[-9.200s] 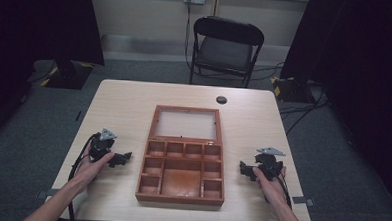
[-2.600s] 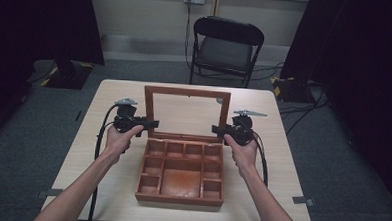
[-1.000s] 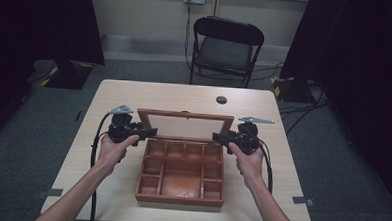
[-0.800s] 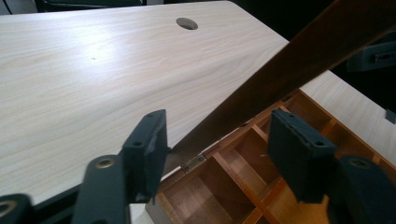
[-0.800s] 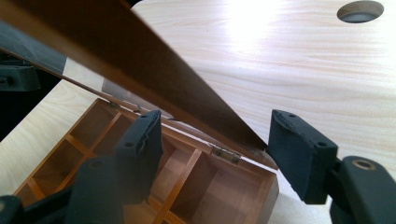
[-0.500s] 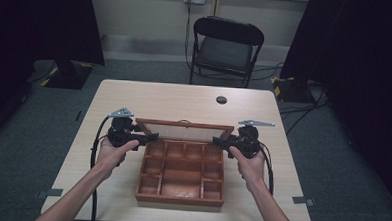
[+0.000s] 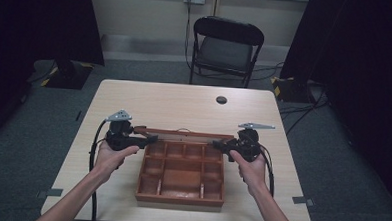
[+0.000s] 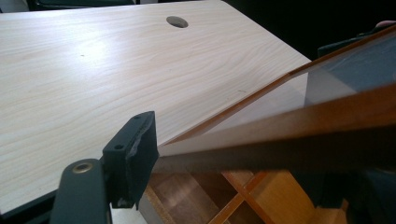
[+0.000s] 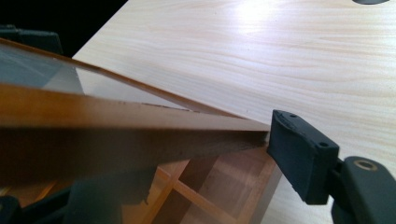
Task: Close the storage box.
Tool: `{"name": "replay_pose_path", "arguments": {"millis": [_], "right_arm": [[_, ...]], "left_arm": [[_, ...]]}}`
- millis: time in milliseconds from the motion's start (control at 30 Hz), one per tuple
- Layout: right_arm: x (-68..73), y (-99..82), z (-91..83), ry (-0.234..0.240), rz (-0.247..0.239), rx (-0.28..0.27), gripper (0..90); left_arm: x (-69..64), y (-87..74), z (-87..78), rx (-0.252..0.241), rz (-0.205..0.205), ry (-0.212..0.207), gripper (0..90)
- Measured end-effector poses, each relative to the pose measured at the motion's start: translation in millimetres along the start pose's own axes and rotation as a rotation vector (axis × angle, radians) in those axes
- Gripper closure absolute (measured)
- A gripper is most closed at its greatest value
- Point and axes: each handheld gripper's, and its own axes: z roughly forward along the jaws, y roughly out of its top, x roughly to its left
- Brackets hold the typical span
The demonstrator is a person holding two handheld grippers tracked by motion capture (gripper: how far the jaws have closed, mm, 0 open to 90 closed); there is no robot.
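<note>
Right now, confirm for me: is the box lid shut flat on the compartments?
No: the lid is held tilted above the open box by the left gripper and right gripper, with the compartments exposed.

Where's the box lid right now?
In the high view the lid hangs partly lowered over the wooden box's far end, between the left gripper and right gripper.

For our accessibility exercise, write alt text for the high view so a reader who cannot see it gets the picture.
A person at a pale wooden table holds the glass-paned lid of a wooden compartment box, half lowered, with the left gripper and right gripper at its two ends. A black folding chair stands beyond the table.
</note>
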Motion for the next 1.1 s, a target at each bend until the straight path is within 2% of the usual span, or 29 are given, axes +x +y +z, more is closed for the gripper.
{"name": "replay_pose_path", "arguments": {"millis": [300, 467, 533, 600, 733, 867, 933, 967, 1033, 1100], "right_arm": [[-7.1, -7.4, -11.1, -0.019, 0.006, -0.004, 33.5], [-12.9, -12.1, -15.1, -0.05, 0.0, 0.023, 34.0], [-16.0, -12.7, -16.6, -0.055, 0.015, 0.037, 33.1], [-17.4, -12.5, -17.6, -0.082, 0.018, 0.041, 32.9], [-18.6, -13.6, -16.4, -0.088, 0.024, 0.059, 33.0], [-21.4, -12.7, -18.3, -0.104, 0.024, 0.051, 34.7], [-24.8, -13.0, -19.3, -0.111, 0.017, 0.053, 40.0], [-26.9, -13.4, -19.9, -0.119, 0.018, 0.05, 39.7], [-29.7, -13.1, -22.7, -0.119, 0.031, 0.039, 40.3], [-29.9, -11.7, -26.5, -0.116, 0.026, 0.018, 41.0]], "left_arm": [[-0.3, 0.2, 0.9, 0.002, -0.011, -0.009, 27.0], [0.4, -0.3, 1.2, 0.004, -0.019, -0.015, 25.3], [0.7, -0.8, 1.2, 0.008, -0.022, -0.019, 24.5], [0.7, -1.3, 1.3, 0.01, -0.025, -0.021, 24.0], [0.7, -1.8, 1.0, 0.015, -0.026, -0.02, 23.4], [0.5, -2.1, 0.6, 0.023, -0.016, -0.023, 23.5], [-0.1, -3.0, 0.3, 0.027, -0.015, -0.024, 23.2], [-1.1, -4.0, 0.0, 0.026, -0.008, -0.022, 23.0], [-3.4, -5.2, -1.3, 0.039, 0.015, -0.009, 22.6], [-3.8, -6.0, -1.8, 0.053, 0.013, -0.015, 20.8]]}}
